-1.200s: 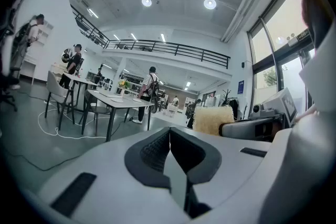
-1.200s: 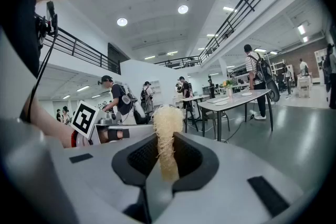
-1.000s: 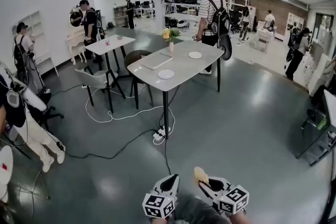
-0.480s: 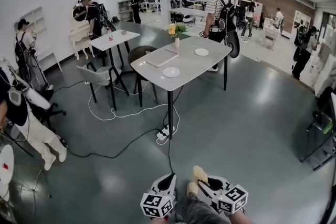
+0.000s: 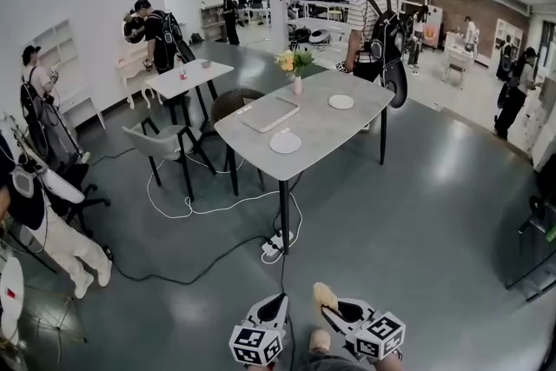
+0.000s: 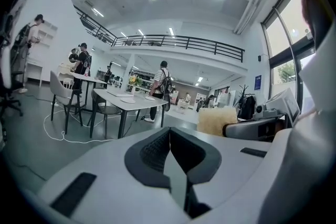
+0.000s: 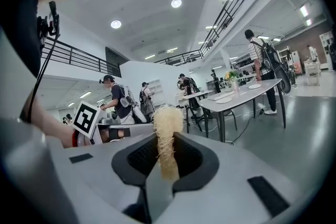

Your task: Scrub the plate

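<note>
Down at the bottom edge, both claws are held low and side by side, pointing out over the floor. The left claw (image 6: 169,136) has its jaws pressed right together, with nothing in them. The right claw (image 7: 167,162), just to the right of it, is clamped on a pale yellow loofah scrubber (image 7: 167,131), whose fibrous tuft sticks up past the jaw tips. Ahead of the claws, on the grey floor, lies a white power strip (image 5: 273,246) with cables trailing off to the left. Beyond that, well apart from both claws, stands the grey table (image 5: 330,124). On it is the near plate (image 5: 285,142), white, close to the table's front end. A closed laptop (image 5: 269,113) lies just behind and left of it, then comes the far plate (image 5: 340,102), and a vase of flowers (image 5: 296,65) at the back edge. Farther off, past the table, a person with a backpack (image 5: 375,13) stands turned away.
</note>
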### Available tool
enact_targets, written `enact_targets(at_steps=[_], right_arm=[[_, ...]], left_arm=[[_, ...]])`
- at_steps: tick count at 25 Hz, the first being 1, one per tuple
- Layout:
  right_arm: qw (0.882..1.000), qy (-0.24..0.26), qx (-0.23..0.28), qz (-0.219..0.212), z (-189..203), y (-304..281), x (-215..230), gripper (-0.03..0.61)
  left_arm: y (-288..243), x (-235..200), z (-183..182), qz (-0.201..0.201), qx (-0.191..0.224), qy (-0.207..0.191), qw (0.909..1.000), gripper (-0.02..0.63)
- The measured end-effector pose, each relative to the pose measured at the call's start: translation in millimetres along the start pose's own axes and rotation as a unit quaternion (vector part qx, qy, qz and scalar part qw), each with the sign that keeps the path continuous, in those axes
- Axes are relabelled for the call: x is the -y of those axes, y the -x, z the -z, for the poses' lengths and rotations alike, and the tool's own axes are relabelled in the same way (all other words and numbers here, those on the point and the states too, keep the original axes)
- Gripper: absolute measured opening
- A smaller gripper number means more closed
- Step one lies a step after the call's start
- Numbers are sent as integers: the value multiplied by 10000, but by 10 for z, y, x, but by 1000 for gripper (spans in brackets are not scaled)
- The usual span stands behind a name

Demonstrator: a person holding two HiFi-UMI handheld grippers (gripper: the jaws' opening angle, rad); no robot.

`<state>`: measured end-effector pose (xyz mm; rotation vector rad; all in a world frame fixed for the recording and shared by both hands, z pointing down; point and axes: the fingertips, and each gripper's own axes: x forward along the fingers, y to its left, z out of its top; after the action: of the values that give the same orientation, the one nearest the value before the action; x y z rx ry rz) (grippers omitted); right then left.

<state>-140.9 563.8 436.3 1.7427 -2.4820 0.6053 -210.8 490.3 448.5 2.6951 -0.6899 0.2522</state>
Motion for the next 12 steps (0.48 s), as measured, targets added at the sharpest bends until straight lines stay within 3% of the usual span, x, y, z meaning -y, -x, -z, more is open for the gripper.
enact_targets(at_steps=[12], right_arm=[[9999, 77, 134, -13, -476, -445, 1075, 77]], left_arm=[[-1215, -234, -471, 145, 104, -202, 9996, 14]])
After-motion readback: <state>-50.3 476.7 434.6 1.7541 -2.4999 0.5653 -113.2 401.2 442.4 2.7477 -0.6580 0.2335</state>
